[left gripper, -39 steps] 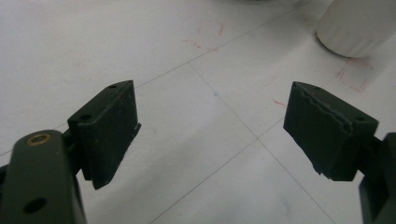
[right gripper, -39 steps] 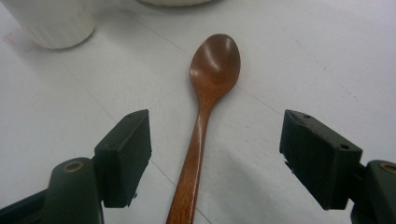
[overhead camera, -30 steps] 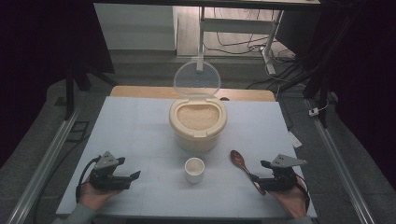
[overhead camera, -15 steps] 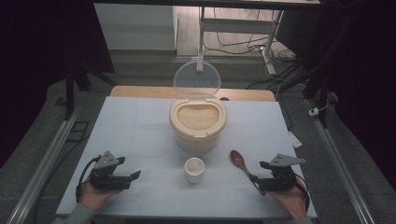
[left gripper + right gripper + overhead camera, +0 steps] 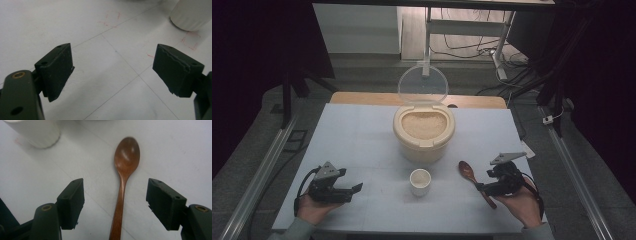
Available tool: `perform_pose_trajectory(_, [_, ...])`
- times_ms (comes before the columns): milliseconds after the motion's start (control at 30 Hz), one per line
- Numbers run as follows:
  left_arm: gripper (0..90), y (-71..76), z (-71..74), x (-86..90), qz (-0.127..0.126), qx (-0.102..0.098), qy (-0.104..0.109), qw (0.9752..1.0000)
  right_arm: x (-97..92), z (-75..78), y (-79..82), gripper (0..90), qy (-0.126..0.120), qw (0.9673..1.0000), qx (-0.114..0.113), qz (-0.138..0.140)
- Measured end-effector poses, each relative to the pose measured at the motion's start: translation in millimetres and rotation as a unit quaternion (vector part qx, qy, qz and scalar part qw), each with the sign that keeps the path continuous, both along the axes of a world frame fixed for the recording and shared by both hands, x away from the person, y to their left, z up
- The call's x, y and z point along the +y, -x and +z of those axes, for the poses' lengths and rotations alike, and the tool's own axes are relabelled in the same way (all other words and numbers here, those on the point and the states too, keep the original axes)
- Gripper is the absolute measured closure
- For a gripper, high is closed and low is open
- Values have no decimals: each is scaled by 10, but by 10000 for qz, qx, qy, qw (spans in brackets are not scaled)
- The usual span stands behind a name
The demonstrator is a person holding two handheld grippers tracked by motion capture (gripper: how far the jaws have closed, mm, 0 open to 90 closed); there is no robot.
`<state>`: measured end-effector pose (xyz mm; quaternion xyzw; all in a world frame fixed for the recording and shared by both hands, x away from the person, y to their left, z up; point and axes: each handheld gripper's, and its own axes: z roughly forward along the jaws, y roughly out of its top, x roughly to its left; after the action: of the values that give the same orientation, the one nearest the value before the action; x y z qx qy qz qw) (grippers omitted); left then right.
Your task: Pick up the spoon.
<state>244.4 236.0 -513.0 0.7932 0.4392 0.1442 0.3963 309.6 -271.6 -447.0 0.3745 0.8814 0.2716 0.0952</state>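
A brown wooden spoon point(image 5: 473, 180) point(image 5: 123, 180) lies flat on the white table, bowl pointing away from the person. My right gripper point(image 5: 484, 189) point(image 5: 115, 206) is open, its jaws on either side of the spoon's handle without touching it. A small white cup point(image 5: 420, 181) point(image 5: 37, 132) point(image 5: 192, 12) stands at the table's front centre. Behind it sits a cream rice container point(image 5: 424, 131), filled with rice, its clear lid point(image 5: 422, 85) standing open. My left gripper point(image 5: 354, 190) point(image 5: 113, 72) is open over bare table at the front left, jaws pointing toward the cup.
The white table surface point(image 5: 357, 140) carries thin grid lines and faint red marks point(image 5: 112, 18). Metal rails point(image 5: 262, 170) run along both sides of the table. A stand with cables point(image 5: 452, 30) is beyond the far edge.
My right gripper has edged slightly forward along the spoon's handle. The left gripper, cup and container stay where they were.
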Motion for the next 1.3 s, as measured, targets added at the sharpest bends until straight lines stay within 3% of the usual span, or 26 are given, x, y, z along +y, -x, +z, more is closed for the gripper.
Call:
perform_pose_trajectory(133, [161, 0, 1, -8, -16, -9, -25, 10000, 70, -35, -101, 327, 346, 9987, 342, -156])
perform_pose_trajectory(300, [160, 5, 0, -4, 8, -13, -30, 10000, 47, -142, -137, 362, 361, 9975, 514, -329])
perform_pose_trajectory(400, [159, 3, -6, -7, -5, -12, -57, 10000, 22, -219, -125, 386, 571, 9955, 713, -265])
perform_pose_trajectory(600, [158, -2, -19, -23, -16, -5, -88, 10000, 5, -329, -110, 450, 760, 9925, 934, -222])
perform_pose_trajectory(900, [158, 6, -23, -22, -35, -17, -104, 9999, 78, -406, -111, 556, 1134, 9883, 1006, -161])
perform_pose_trajectory(1000, [158, 3, -28, -23, -44, -11, -120, 9999, 92, -429, -119, 583, 1150, 9879, 1025, -159])
perform_pose_trajectory(1100, [158, -1, -33, -24, -48, 1, -129, 9999, 111, -435, -126, 652, 1258, 9875, 928, -191])
perform_pose_trajectory(1300, [158, -1, -43, -37, -68, 7, -180, 9998, 160, -438, -128, 693, 1470, 9847, 896, -275])
